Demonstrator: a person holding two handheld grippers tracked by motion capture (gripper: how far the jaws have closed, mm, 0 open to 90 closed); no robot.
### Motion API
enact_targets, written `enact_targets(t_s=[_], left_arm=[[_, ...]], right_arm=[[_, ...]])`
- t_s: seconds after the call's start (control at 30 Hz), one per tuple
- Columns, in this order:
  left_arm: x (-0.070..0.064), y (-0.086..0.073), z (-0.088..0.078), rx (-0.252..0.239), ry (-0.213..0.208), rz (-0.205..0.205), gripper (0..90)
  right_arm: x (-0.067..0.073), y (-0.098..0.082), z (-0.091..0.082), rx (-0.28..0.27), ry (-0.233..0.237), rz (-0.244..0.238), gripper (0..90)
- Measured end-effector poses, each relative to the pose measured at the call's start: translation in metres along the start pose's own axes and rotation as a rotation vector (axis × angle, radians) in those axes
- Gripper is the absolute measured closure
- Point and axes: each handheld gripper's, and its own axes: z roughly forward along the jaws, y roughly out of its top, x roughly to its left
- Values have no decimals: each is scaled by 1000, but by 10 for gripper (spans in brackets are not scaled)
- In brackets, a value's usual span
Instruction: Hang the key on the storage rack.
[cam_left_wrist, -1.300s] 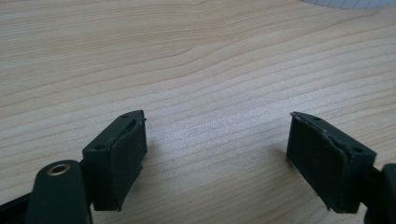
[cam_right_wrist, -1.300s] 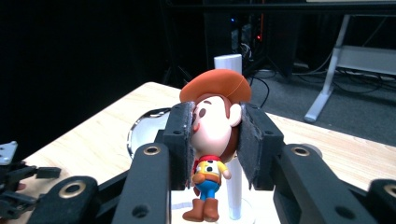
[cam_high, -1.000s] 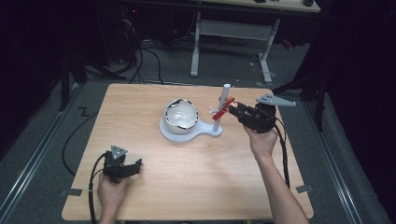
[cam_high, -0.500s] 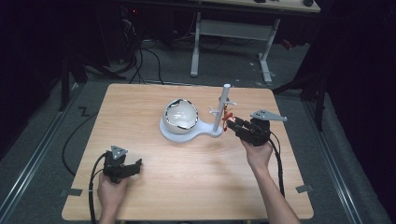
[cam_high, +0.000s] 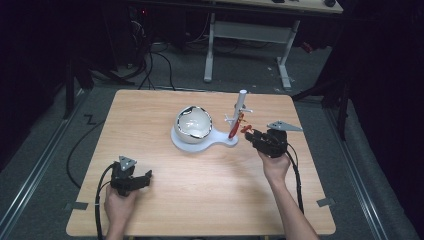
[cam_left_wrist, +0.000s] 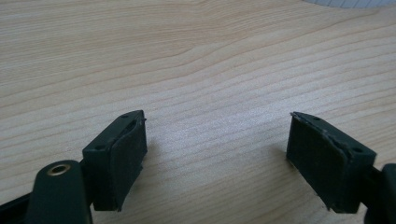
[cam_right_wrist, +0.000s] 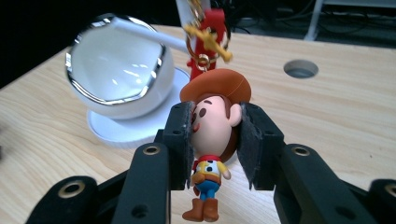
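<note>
Both pads of the right gripper (cam_right_wrist: 215, 142) are pressed against the head of a small cowboy figure keychain (cam_right_wrist: 211, 140), one on each side, so the gripper is clamped on it. Figure details in the right gripper view: brown hat, yellow shirt, blue trousers, brown boots, hanging upright between the jaws with its legs below them. A gold ring and a gold chain piece (cam_right_wrist: 208, 39) rise from the hat toward a red item (cam_right_wrist: 209, 32) behind it; whether that red item belongs to the keychain or is a separate piece hung on the stand cannot be told from these views.

High view: the right gripper (cam_high: 252, 136) is held just beside a white stand (cam_high: 202, 140), its jaws pointing toward the upright white post (cam_high: 240, 107) with side pegs. The stand's flat base rests on the wooden table (cam_high: 200, 195) and carries a white bowl-shaped cup with a shiny rim (cam_high: 193, 122) at its left end. The keychain sits between the gripper and the post, near the post's foot.

Left gripper (cam_left_wrist: 215, 154): jaws stand wide apart with nothing between them, bare wood grain visible in the gap. In the high view the left gripper (cam_high: 145, 178) lies low at the table's near left area, held by the left hand (cam_high: 120, 205), well apart from the stand. A round hole (cam_right_wrist: 300, 68) in the tabletop is seen beyond the figure in the right gripper view.
</note>
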Motion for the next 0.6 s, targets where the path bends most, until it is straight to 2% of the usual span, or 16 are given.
enact_targets(t_s=[0.17,0.6], left_arm=[[0,0,0,0,1,0,205],[0,0,0,0,2,2,205]], right_arm=[[-7,-9,11,29,-24,21,662],[-9,-14,23,61,-51,17,659]])
